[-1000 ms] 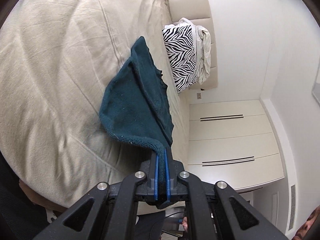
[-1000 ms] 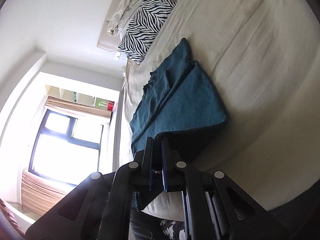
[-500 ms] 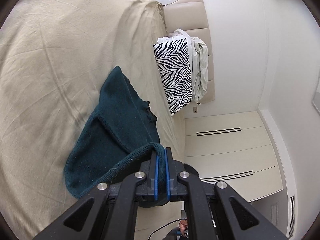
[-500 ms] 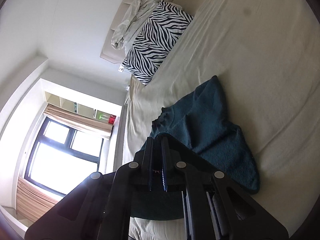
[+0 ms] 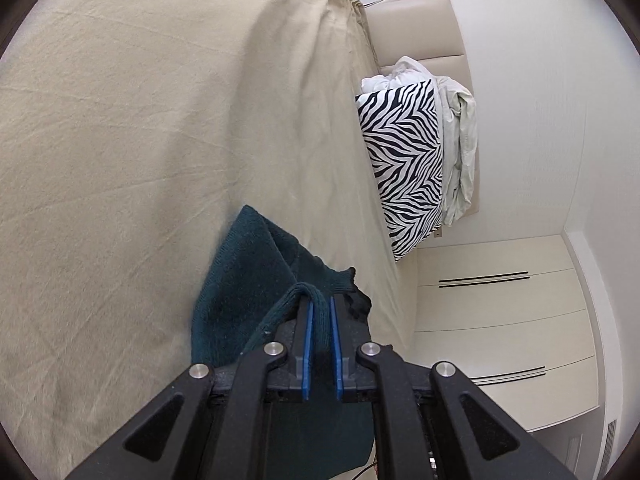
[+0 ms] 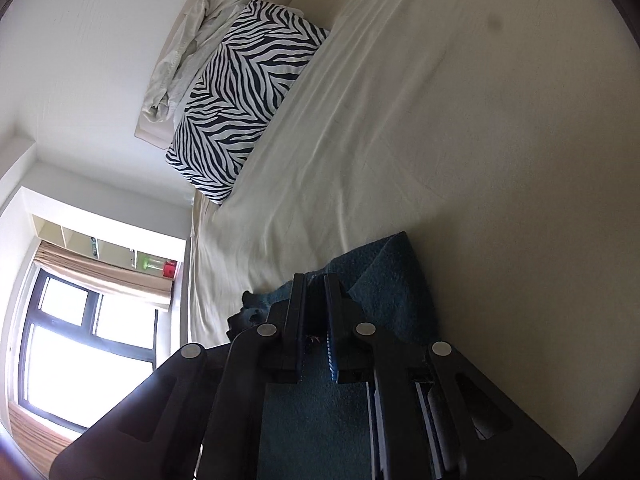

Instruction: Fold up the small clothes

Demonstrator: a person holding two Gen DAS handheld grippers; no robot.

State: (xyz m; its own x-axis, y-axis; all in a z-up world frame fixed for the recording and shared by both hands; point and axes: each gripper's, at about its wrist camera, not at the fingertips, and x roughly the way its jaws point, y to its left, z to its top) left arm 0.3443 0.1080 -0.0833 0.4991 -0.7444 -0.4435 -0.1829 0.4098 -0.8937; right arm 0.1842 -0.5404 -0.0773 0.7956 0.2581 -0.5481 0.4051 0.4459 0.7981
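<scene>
Left wrist view: the left claw [image 5: 320,304] has its two blue-lined fingers [image 5: 307,344] nearly together, with a rolled edge of the dark teal knit garment [image 5: 240,280] looped over and between them. The jaws are opening, and the pads appear to be still pressing the fabric. The rest of the garment spreads ahead and to the left of the claw, lying crumpled on the beige bed sheet [image 5: 140,120], with a frayed dark edge just to the right of the fingertips. More teal cloth hangs under the claw's frame. Well ahead and to the right, a zebra-print pillow [image 5: 404,168] stands on edge at the head of the bed, with a bundle of white cloth [image 5: 460,140] behind it against the padded headboard [image 5: 424,20]. Right of the claw are white cabinet fronts [image 5: 500,320].

Right wrist view: the right claw [image 6: 316,284] has its fingers close together, with teal fabric caught between them; its jaws are opening slightly. The garment [image 6: 392,280] lies just ahead and to the right of the fingertips on the sheet [image 6: 480,160], and more of it shows below the frame. A dark ragged edge sticks out to the left. Far ahead and left are the zebra pillow [image 6: 240,100] and white cloth [image 6: 188,48]. A bright window [image 6: 80,340] sits at the lower left.
</scene>
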